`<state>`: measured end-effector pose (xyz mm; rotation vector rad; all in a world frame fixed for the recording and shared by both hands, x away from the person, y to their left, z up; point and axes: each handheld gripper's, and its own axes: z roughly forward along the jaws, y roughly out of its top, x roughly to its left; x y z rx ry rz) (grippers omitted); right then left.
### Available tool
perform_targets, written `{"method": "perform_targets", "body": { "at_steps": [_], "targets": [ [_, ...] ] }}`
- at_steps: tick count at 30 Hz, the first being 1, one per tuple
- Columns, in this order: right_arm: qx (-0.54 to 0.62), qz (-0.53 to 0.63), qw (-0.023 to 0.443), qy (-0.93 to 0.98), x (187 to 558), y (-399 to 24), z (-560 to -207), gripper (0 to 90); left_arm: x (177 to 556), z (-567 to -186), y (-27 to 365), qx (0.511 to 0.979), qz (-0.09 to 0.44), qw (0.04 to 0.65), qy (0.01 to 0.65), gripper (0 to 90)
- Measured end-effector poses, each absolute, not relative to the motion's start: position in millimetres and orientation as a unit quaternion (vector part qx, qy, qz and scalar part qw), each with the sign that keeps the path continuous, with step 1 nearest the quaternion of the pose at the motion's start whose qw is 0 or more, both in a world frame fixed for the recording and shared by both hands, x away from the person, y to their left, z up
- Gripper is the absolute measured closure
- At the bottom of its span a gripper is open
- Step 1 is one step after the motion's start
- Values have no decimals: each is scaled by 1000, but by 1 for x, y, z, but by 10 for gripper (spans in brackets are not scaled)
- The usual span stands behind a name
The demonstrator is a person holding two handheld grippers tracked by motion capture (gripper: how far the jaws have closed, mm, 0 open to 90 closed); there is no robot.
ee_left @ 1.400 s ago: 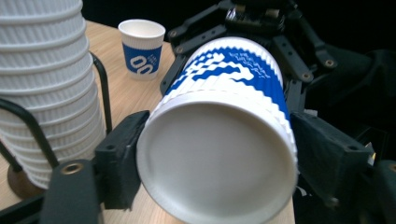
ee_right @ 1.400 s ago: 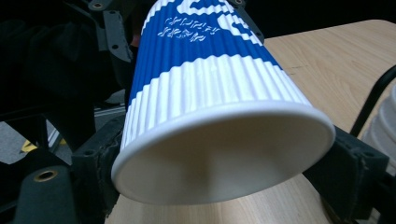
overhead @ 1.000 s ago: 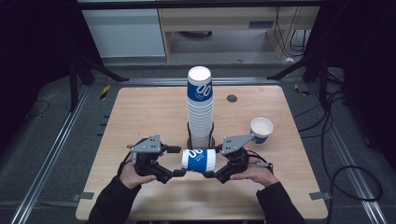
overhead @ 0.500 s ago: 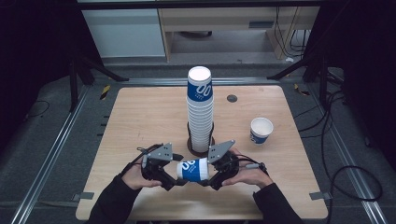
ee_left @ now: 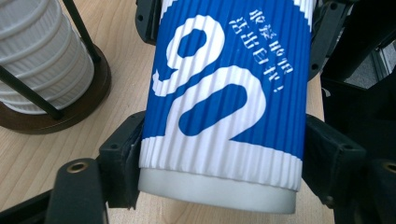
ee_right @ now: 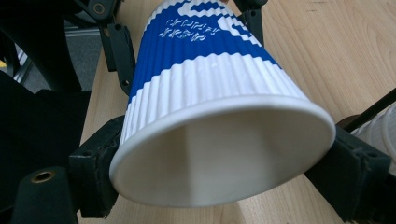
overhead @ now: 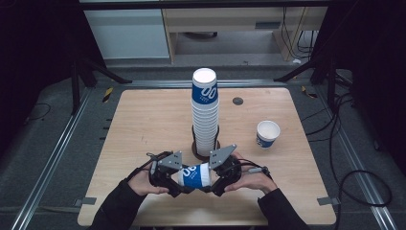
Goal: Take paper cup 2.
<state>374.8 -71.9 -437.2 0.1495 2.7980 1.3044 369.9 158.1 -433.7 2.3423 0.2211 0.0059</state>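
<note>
L claw [overhead: 178, 181] has just been closing, now clamped on the cup's [overhead: 195, 175] base end; R claw [overhead: 216, 178] grips the rim end. Cup lies sideways between both, low over worktop [overhead: 143, 120], nearer than before to the person, in front of the stack [overhead: 205, 115]. Prob. handover or pulling nested cups apart.

Two hand-held grippers are in use, the left hand-held gripper [overhead: 178, 181] and the right hand-held gripper [overhead: 214, 178], each carried by one hand, so two hands in all. One blue and white paper cup [overhead: 195, 175] lies sideways between them. One tall stack of cups [overhead: 205, 115] stands in one round cup holder [overhead: 194, 148]; the cups in it are too closely nested to count. One single cup [overhead: 267, 133] stands upright by itself. One small dark disc [overhead: 237, 101] lies on the one bench [overhead: 143, 120].
</note>
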Motion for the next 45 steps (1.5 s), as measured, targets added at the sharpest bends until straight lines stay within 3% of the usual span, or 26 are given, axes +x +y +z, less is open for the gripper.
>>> {"method": "perform_targets", "body": {
  "at_steps": [13,23,33,45],
  "targets": [
    [81,469,41,878,381,-88,-426,79,377,-431,171,907,12,405,110,260],
    [130,530,63,835,387,-117,-410,73,381,-422,186,864,33,481,146,260],
    [136,567,43,811,385,-116,-406,75,377,-417,184,841,48,520,142,261],
    [129,578,8,806,383,-104,-409,74,366,-417,167,847,47,518,111,262]
  ]
}}
